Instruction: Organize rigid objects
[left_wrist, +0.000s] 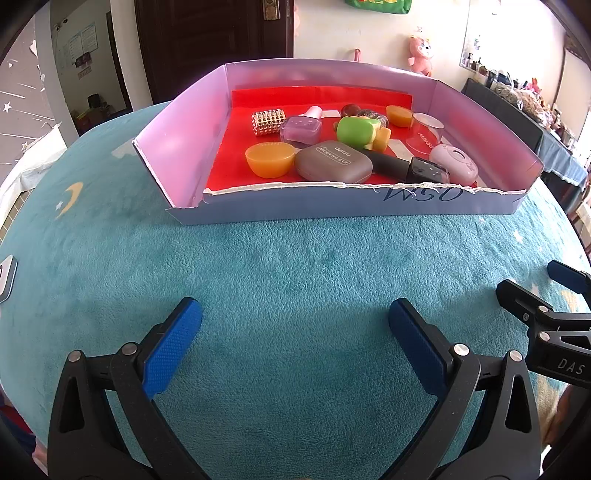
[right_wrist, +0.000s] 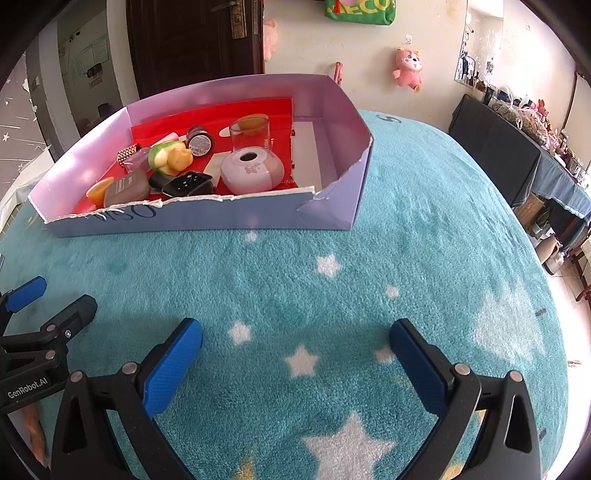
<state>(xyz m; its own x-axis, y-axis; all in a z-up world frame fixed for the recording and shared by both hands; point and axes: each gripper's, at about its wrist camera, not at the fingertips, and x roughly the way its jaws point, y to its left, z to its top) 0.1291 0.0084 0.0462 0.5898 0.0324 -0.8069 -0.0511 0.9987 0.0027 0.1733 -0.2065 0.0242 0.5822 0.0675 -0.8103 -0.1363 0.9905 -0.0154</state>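
Left wrist view – left gripper (left_wrist: 295, 328) spread wide and empty, right gripper (right_wrist: 295, 347) too – both over the blanket (left_wrist: 280, 266), box (left_wrist: 369, 206) near its far edge.

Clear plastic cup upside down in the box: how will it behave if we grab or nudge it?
The clear cup looks thin-walled and empty, so probably light and easily squeezed. Its smooth wall may slip in the jaws. Standing inverted on the red liner, it should slide or tip, then roll.

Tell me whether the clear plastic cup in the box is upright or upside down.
Upside down: the clear cup stands inverted on the red liner, flat base on top, beside the pink round case.
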